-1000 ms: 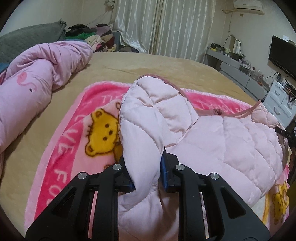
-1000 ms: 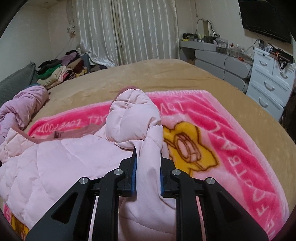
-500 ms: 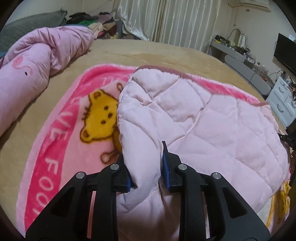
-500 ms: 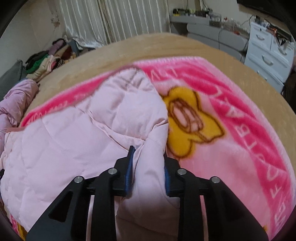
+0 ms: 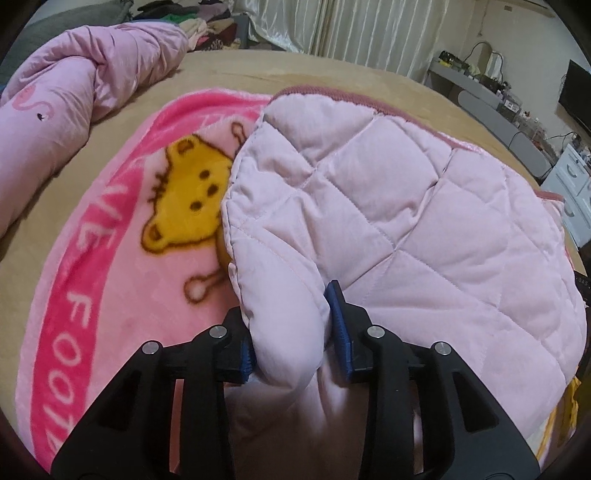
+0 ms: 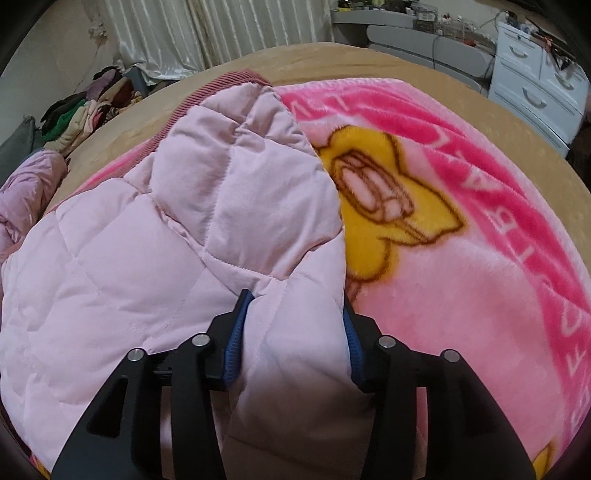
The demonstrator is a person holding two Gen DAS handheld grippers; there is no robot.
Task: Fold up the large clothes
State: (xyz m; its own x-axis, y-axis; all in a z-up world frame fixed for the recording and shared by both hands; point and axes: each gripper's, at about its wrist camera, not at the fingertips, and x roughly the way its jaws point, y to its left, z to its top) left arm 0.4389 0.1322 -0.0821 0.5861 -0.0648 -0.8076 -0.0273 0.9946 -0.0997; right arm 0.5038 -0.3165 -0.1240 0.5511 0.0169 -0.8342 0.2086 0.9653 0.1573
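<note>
Lowered since a second ago onto the pink blanket (image 5: pixel 122 295) on the bed (image 5: pixel 332 74): quilted jacket (image 5: pixel 424 206), folds lying between left tongs (image 5: pixel 291 332) and right tongs (image 6: pixel 293 332), both just easing open, grip loosening.

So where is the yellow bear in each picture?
Left wrist view: the bear is left of centre on the pink blanket, its right side tucked under the jacket.
Right wrist view: that bear's face is not in it; a different yellow figure shows right of the jacket.
Shared landmark: the pile of clothes at the bed's far edge.
</note>
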